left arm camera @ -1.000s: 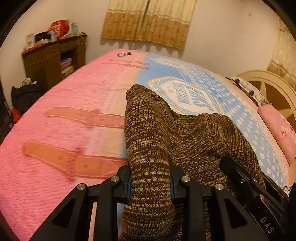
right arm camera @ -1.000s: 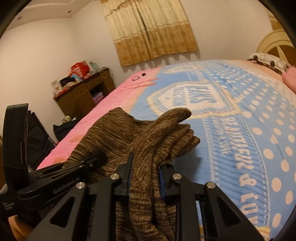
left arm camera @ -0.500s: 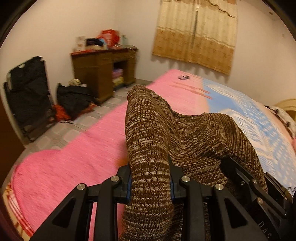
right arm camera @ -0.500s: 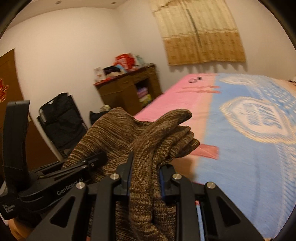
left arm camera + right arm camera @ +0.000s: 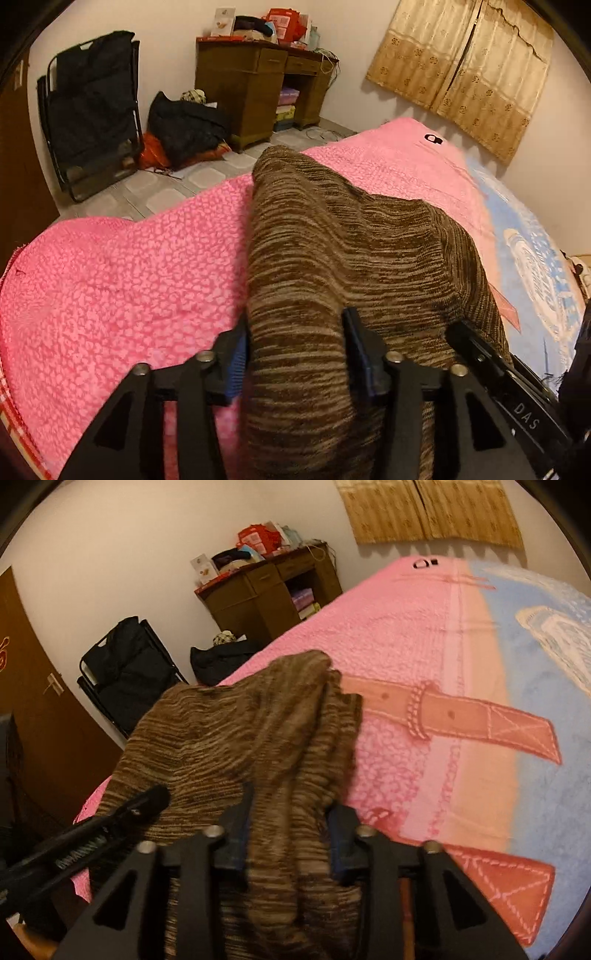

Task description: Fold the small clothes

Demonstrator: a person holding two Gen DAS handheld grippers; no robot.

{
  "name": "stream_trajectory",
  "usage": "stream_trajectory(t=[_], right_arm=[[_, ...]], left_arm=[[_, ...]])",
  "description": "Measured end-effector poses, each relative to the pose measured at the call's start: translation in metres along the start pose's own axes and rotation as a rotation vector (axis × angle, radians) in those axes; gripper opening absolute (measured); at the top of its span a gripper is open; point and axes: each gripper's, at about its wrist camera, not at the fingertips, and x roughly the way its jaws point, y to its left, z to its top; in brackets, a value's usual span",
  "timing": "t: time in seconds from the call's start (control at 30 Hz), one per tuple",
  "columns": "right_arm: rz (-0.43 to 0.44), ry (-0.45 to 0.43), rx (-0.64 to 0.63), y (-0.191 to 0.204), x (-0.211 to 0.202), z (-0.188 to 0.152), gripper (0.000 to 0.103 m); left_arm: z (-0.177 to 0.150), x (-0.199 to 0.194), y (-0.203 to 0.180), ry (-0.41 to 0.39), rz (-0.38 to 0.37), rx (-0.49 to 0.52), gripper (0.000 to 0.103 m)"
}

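On my left, my left gripper [image 5: 295, 354] has just been opening, its jaws loosened around a fold of the brown knit garment [image 5: 351, 243]. On my right, my right gripper [image 5: 288, 834] has likewise been opening around the garment, which lies bunched on the pink bedspread [image 5: 110, 277].

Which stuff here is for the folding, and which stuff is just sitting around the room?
For the folding:
- brown knit garment
- left claw and right claw, jaws just opening, the knit between them
- pink blanket underneath

Just sitting around:
- wooden desk with boxes on top
- black folding chair
- black bag on the floor
- curtain
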Motion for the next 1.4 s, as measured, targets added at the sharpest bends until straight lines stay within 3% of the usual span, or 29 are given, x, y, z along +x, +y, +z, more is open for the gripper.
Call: stream_trajectory(t=[0.07, 0.2, 0.33, 0.47, 0.6, 0.77, 0.83, 0.93, 1.0, 1.07, 1.1, 1.23, 1.27, 1.4], right_arm=[[-0.006, 0.011, 0.010, -0.008, -0.006, -0.003, 0.061], [-0.010, -0.037, 0.064, -0.020, -0.038, -0.022, 0.062], [-0.136, -0.122, 0.029, -0.006, -0.079, -0.041, 0.022], [-0.195, -0.210, -0.098, 0.030, -0.104, -0.046, 0.021], [-0.140, -0.151, -0.168, 0.054, -0.091, -0.046, 0.021], [-0.161, 0.015, -0.082, 0.031, -0.056, -0.064, 0.017], [-0.148, 0.001, -0.049, 0.025, -0.063, -0.070, 0.017], [-0.168, -0.004, -0.053, 0.034, -0.077, -0.071, 0.025], [-0.183, -0.038, -0.064, 0.045, -0.096, -0.077, 0.044], [-0.204, -0.084, -0.067, 0.052, -0.111, -0.081, 0.086], [-0.215, -0.109, -0.061, 0.055, -0.120, -0.082, 0.092], [-0.212, -0.179, -0.044, 0.063, -0.156, -0.087, 0.093], [-0.206, -0.192, -0.036, 0.064, -0.164, -0.086, 0.093], [-0.132, -0.265, 0.043, 0.070, -0.214, -0.075, 0.093]], left_arm=[[-0.003, -0.014, 0.011, -0.007, -0.025, -0.004, 0.058], [-0.019, -0.046, 0.016, -0.047, 0.001, 0.039, 0.060], [-0.034, -0.065, 0.012, -0.096, 0.092, 0.090, 0.060], [-0.044, -0.062, 0.009, -0.100, 0.152, 0.122, 0.060], [-0.053, -0.046, 0.008, -0.018, 0.165, 0.133, 0.060], [-0.063, -0.053, 0.008, -0.019, 0.180, 0.158, 0.060], [-0.066, -0.060, 0.006, -0.028, 0.186, 0.164, 0.060], [-0.073, -0.072, 0.000, -0.047, 0.190, 0.196, 0.061], [-0.079, -0.084, -0.004, -0.063, 0.176, 0.212, 0.061], [-0.084, -0.096, -0.006, -0.071, 0.154, 0.215, 0.068], [-0.086, -0.102, -0.008, -0.075, 0.141, 0.215, 0.071], [-0.084, -0.129, -0.023, -0.062, 0.090, 0.238, 0.071], [-0.081, -0.145, -0.027, -0.066, 0.046, 0.248, 0.071], [-0.065, -0.203, -0.042, -0.143, -0.048, 0.257, 0.074]])
